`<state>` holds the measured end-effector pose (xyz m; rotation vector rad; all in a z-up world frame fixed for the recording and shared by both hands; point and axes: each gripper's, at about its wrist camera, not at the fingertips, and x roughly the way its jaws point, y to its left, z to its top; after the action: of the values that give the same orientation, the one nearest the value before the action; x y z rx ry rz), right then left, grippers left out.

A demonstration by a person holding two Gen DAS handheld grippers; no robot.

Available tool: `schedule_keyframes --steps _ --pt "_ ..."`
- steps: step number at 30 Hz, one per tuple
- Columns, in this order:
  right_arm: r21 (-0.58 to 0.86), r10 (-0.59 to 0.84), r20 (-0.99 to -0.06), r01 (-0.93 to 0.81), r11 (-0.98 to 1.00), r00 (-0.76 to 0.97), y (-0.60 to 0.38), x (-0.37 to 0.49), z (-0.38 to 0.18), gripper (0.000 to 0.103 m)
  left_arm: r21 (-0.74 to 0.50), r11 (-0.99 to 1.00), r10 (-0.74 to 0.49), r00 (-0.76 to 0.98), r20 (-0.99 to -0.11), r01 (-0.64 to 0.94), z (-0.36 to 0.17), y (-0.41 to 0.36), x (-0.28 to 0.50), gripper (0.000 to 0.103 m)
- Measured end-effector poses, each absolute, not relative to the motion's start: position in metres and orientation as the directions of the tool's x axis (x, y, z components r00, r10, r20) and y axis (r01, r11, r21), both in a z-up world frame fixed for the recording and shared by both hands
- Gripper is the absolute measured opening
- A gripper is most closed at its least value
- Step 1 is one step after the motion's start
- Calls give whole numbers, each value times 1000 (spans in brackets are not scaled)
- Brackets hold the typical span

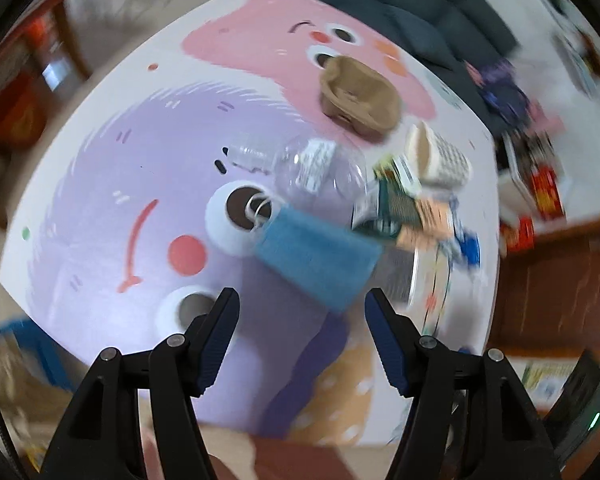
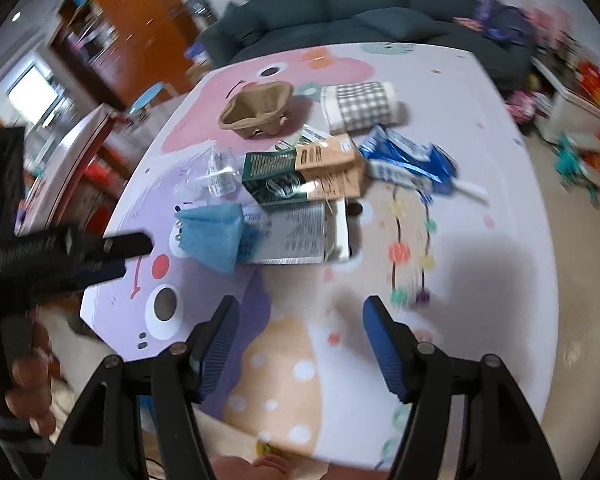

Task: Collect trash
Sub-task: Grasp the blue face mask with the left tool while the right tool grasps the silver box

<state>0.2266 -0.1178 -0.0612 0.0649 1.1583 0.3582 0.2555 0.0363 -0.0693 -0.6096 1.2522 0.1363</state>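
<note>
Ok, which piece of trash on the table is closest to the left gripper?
The blue face mask, lying just ahead of the open left gripper. The clear plastic bottle, cartons, brown paper cup holder and checked cup all lie farther off.

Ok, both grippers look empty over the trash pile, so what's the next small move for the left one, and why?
Probably lower the left gripper onto the blue face mask. Its jaws stand open and empty, and the mask is the nearest piece, just ahead of the fingertips.

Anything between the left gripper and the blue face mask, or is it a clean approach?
Clean: in the left wrist view only bare cartoon-print tabletop lies between the open left gripper and the blue face mask, just beyond its fingertips.
</note>
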Motion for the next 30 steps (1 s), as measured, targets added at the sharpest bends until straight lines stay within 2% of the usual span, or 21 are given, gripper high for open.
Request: schedule_keyframes --steps 6,13,17,23,30 --pt "213 339 -897 -395 894 283 -123 271 -73 64 -348 716 -194 306 -932 -605 -89 25 297 64" --pt "238 384 -897 -491 838 221 -127 298 -85 64 -105 785 -12 154 -988 -611 -112 -8 326 64" --pt "239 397 -898 -548 802 189 -120 303 -89 65 -24 810 46 105 -993 -586 -125 -12 323 64" --pt "231 444 -881 -672 704 163 -103 305 -84 65 -21 789 48 96 -994 -614 -137 1 299 64" --pt "136 437 -887 -821 555 148 -68 306 -87 66 -69 769 23 135 -991 -635 -140 21 272 64"
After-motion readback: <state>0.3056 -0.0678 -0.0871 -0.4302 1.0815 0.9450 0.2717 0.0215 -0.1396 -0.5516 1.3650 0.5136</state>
